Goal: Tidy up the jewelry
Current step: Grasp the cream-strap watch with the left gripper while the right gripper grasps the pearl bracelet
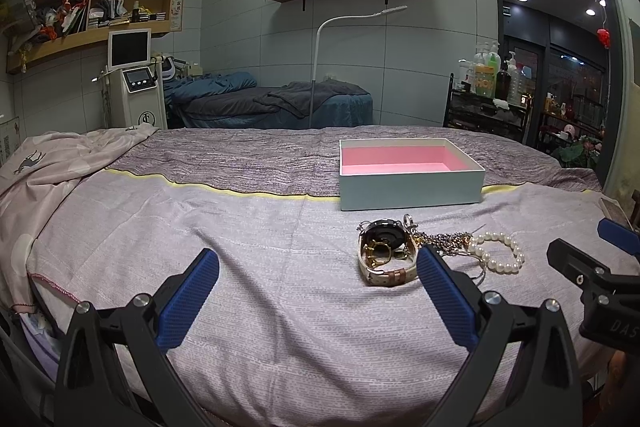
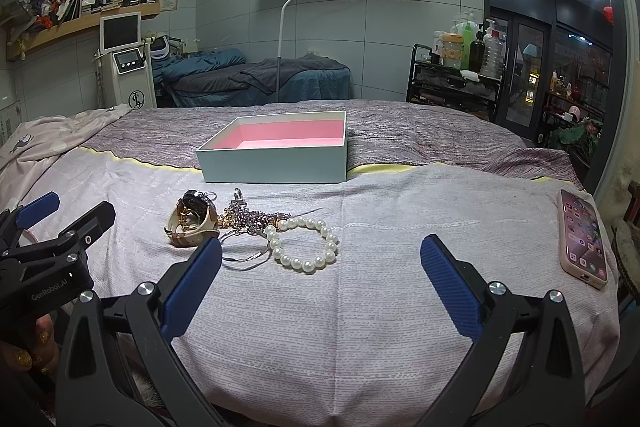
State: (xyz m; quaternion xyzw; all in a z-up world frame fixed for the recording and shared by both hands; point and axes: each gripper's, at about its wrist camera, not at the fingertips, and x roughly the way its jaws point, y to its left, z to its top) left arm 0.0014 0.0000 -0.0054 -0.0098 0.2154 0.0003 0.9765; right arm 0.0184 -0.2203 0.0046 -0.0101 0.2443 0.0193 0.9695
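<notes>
While we hold both tools low over the bedspread, our left gripper is spread wide, gripping nothing. Just ahead lies the jewelry — a watch with a pale strap, a tangled crystal chain touching it, then a pearl bracelet. Behind them sits the pink-lined box, nothing visible inside. Our right gripper is likewise spread, and a phone lies far right.
</notes>
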